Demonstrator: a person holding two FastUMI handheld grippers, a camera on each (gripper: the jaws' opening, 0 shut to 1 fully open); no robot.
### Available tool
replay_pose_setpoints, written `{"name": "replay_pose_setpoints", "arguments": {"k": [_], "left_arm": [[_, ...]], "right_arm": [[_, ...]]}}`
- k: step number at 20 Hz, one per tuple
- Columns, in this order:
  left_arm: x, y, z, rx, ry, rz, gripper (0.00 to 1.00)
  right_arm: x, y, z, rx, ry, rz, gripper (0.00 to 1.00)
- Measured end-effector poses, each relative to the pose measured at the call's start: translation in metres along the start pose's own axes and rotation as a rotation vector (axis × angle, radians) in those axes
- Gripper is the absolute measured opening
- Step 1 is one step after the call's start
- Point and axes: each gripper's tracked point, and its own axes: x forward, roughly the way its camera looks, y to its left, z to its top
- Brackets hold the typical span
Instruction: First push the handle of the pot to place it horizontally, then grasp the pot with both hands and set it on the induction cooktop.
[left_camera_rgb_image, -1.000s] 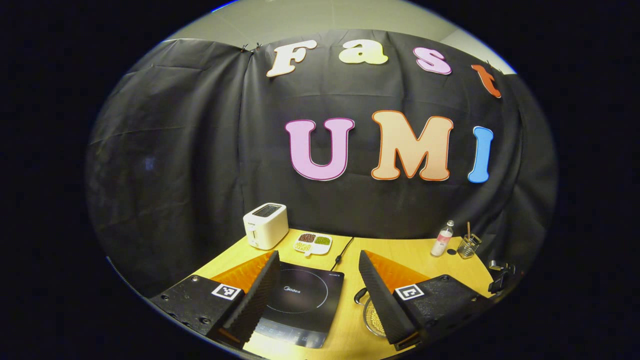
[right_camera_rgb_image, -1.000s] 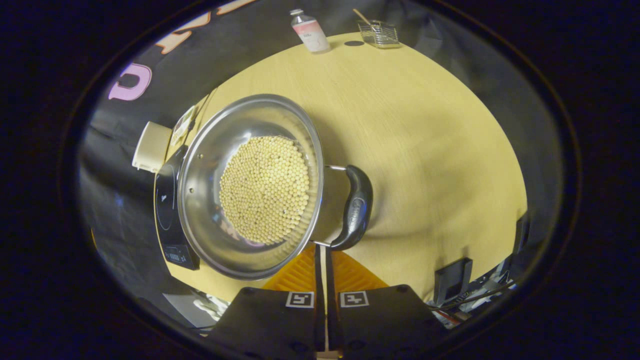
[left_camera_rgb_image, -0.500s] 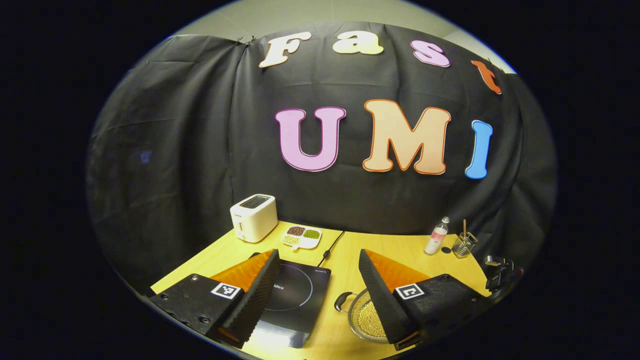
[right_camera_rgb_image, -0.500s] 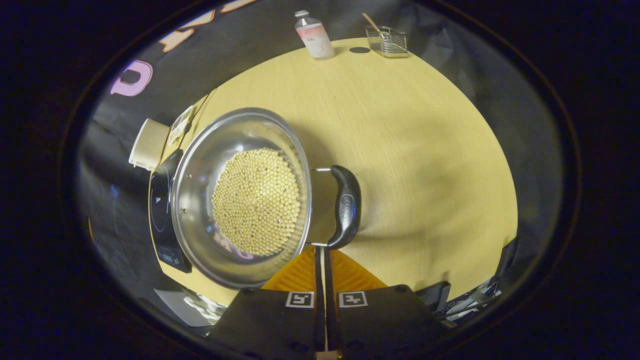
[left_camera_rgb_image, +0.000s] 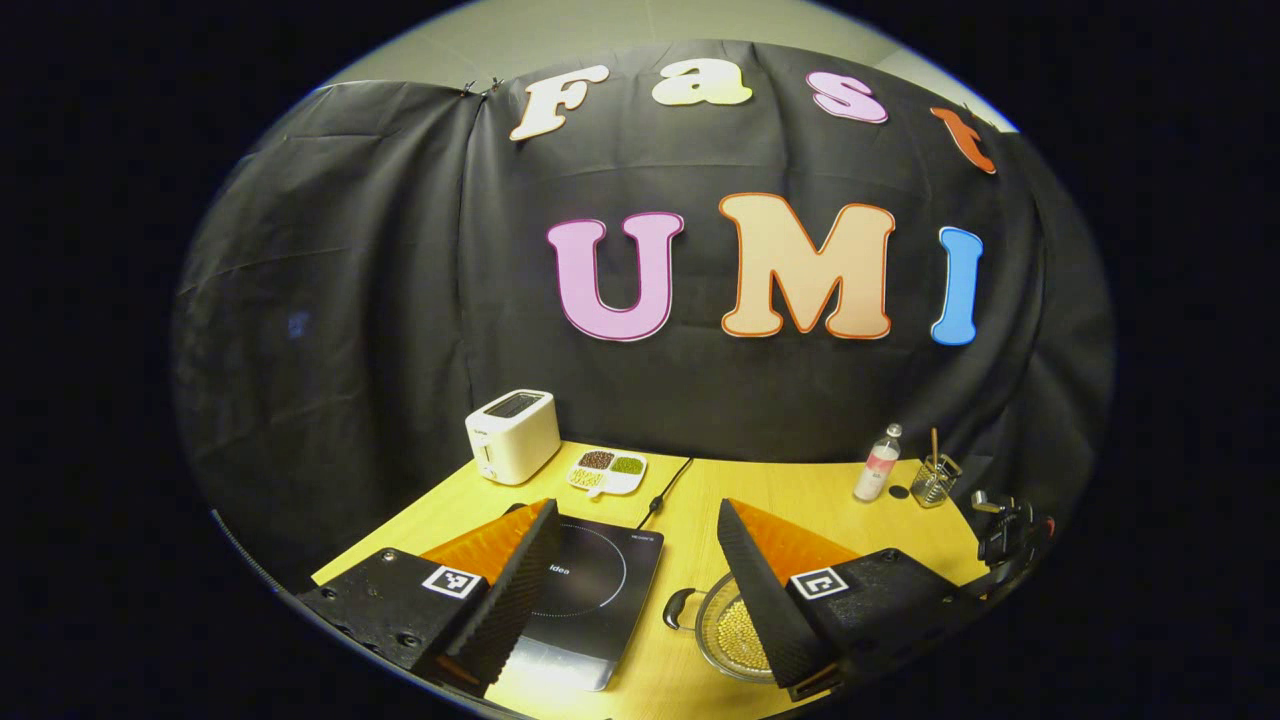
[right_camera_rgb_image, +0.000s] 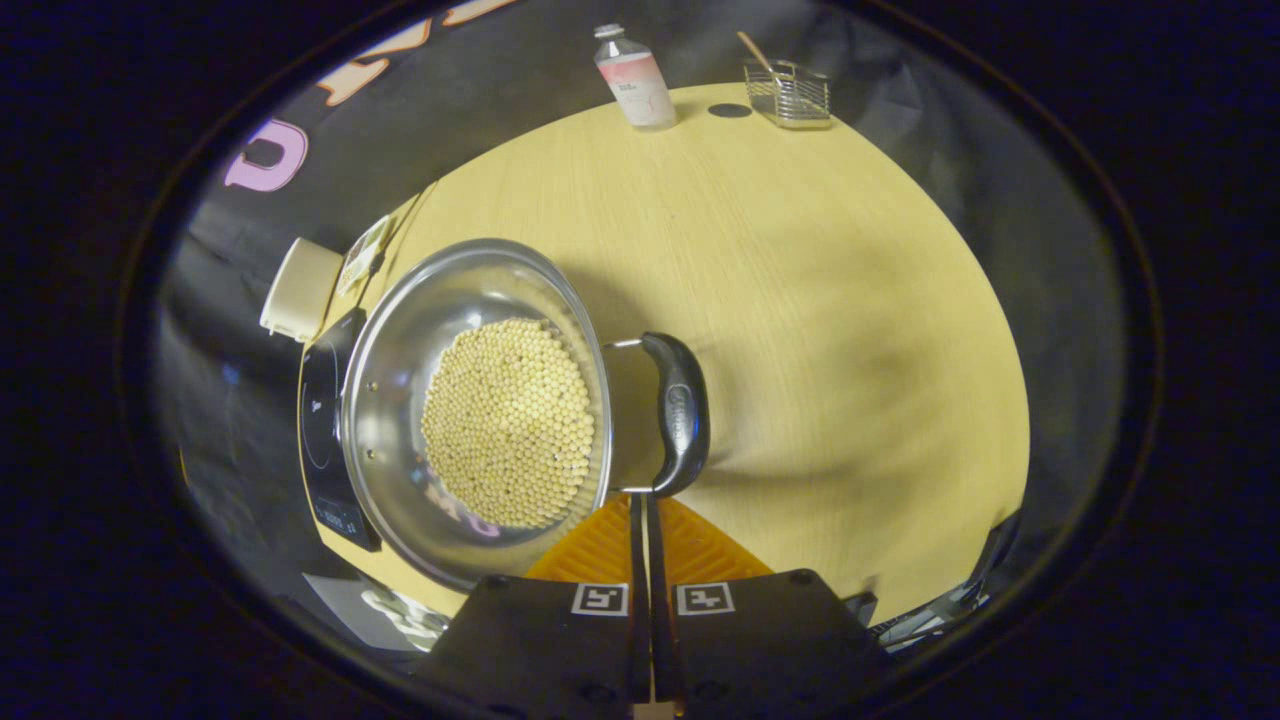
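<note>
A steel pot filled with pale beans stands on the wooden table. Its black side handle points to the right in the right gripper view. My right gripper is shut with nothing in it, its tips just under the near end of that handle. The black induction cooktop lies beyond the pot's left side. In the left gripper view my left gripper is open above the table, with the cooktop between its fingers. The pot is half hidden by the right finger, its other handle showing.
A white toaster and a divided dish of beans stand at the back left, with the cooktop's cable beside them. A bottle and a wire basket are at the back right. A black device sits at the table's right edge.
The pot and its handle have slid left and lower in the right gripper view. The left gripper has drawn back, so more of the pot shows. Both jaws are unchanged.
</note>
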Motion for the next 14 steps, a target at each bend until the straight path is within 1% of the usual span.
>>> {"name": "replay_pose_setpoints", "arguments": {"k": [1,2,3,5,6,7,8,9,10,11,12,13,14], "left_arm": [[0.0,0.001,0.0,0.002,0.003,0.004,0.96],[0.0,0.001,0.0,-0.001,-0.001,0.009,0.93],[0.001,0.001,0.003,-0.006,-0.016,0.009,0.97],[0.002,0.001,0.006,-0.008,-0.025,0.016,0.97],[0.002,0.002,0.004,-0.006,-0.022,0.019,0.93],[0.001,0.003,0.003,-0.007,-0.019,0.021,0.96],[0.001,0.003,0.002,-0.01,-0.016,0.023,0.97],[0.003,0.003,-0.001,-0.013,-0.011,0.027,0.97],[0.003,0.005,-0.003,-0.017,-0.007,0.031,0.97],[0.002,0.006,-0.006,-0.022,-0.004,0.036,0.97],[0.004,0.007,-0.009,-0.027,0.004,0.038,0.93],[0.005,0.008,-0.014,-0.03,0.014,0.038,0.96],[0.006,0.009,-0.018,-0.031,0.025,0.039,0.96]], "right_arm": [[0.0,0.0,0.002,-0.001,-0.002,0.002,0.04],[0.0,-0.001,0.004,-0.001,-0.004,0.005,0.04],[0.001,-0.001,0.006,0.0,-0.004,0.009,0.04],[0.001,-0.002,0.01,0.004,-0.002,0.017,0.03],[0.002,-0.003,0.012,0.001,-0.005,0.019,0.0],[0.002,-0.004,0.014,-0.002,-0.004,0.019,0.0],[0.002,-0.004,0.014,-0.006,-0.003,0.021,0.0],[0.002,-0.003,0.014,-0.008,0.005,0.029,0.03],[0.0,-0.004,0.013,-0.01,0.014,0.042,0.03],[-0.004,-0.01,0.017,-0.011,0.014,0.027,0.03],[-0.002,-0.014,0.011,-0.027,0.022,0.034,0.12],[-0.004,-0.023,0.01,-0.036,0.026,0.021,0.25],[-0.005,-0.029,0.008,-0.041,0.033,0.018,0.43]]}}
